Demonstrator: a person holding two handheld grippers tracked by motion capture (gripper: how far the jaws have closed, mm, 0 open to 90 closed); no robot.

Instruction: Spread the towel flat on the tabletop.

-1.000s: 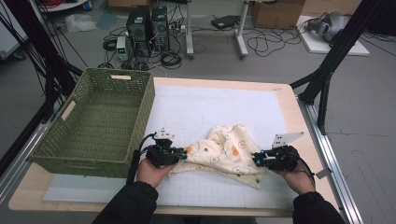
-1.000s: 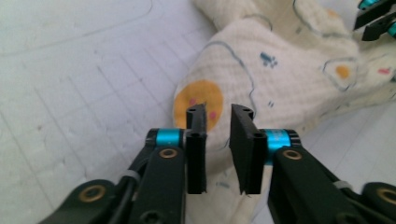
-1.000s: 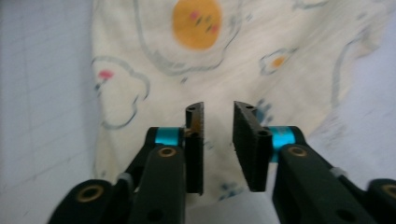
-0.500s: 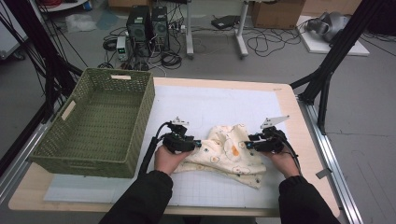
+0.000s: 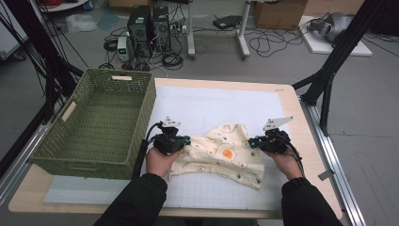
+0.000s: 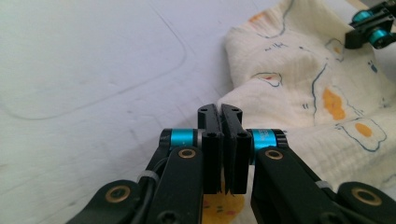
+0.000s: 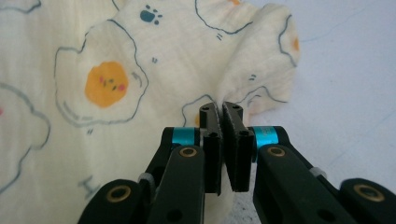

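A cream cloth printed with fried eggs lies rumpled on the white mat. My left gripper grips its left edge and my right gripper its right edge, and the fabric is stretched between them. In the left gripper view the jaws have just closed, with cloth running under and between them. The right gripper view shows the jaws just closed too, and the cloth puckers at their tips. The far right gripper appears in the left gripper view.
A green woven basket stands on the table's left side, close beside my left hand. The wooden table edge lies just right of my right hand. Black frame legs, computers and cables are on the floor beyond.
Both hands moved away from the person to the cloth's side edges, then both grippers shut. The left hand then drew back left, and the cloth is pulled wider.
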